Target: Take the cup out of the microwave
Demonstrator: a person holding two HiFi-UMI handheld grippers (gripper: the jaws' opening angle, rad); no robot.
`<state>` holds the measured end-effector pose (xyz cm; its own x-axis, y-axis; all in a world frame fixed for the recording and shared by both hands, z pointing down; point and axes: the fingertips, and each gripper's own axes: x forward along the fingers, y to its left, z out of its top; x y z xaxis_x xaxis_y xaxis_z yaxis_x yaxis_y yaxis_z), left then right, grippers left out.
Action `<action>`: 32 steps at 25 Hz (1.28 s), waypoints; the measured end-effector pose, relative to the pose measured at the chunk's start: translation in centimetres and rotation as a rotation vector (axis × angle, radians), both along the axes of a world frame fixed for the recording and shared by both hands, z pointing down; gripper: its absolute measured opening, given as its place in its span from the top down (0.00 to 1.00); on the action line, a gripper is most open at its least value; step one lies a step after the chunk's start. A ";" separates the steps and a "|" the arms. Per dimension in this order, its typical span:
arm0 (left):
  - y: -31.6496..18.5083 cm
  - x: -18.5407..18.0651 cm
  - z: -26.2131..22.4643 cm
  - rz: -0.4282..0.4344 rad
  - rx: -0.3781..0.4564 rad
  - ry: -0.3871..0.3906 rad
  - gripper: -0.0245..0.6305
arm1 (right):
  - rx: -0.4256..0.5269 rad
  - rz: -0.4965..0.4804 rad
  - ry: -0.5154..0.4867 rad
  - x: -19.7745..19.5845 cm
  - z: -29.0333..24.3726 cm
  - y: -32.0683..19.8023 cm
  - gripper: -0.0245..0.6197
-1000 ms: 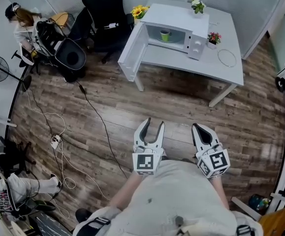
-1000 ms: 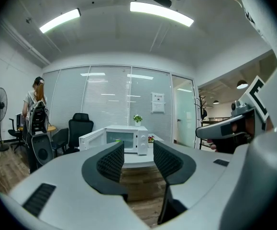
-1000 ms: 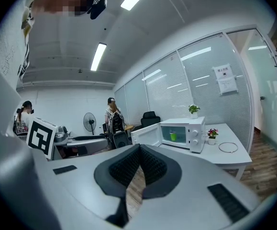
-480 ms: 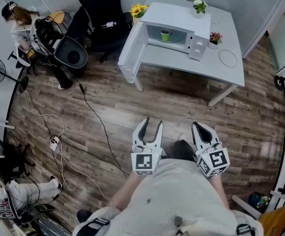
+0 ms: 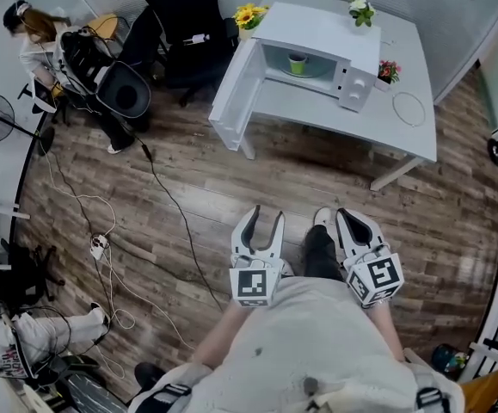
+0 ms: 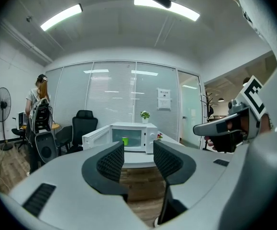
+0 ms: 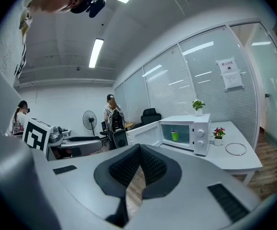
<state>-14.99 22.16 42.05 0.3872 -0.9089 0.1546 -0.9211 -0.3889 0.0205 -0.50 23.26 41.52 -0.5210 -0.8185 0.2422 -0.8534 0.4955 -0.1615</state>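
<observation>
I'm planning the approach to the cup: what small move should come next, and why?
Probably step closer to the table. The microwave stands open with the green cup inside, but both grippers hover over the floor, well short of it; the left gripper is open and empty, the right gripper shut.

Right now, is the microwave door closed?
No, the door is swung wide open, and the green cup shows inside.
</observation>
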 end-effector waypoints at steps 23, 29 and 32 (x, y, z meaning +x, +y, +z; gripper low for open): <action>-17.3 4.5 0.2 -0.097 -0.020 0.001 0.65 | -0.032 -0.135 -0.007 3.1 0.4 -19.6 0.95; -22.0 7.0 0.1 -0.137 -0.020 -0.011 0.65 | -0.017 -0.181 -0.007 5.6 0.0 -24.8 0.95; -24.5 9.4 -0.3 -0.149 0.003 -0.006 0.65 | -0.005 -0.186 -0.008 7.9 -0.2 -27.6 0.95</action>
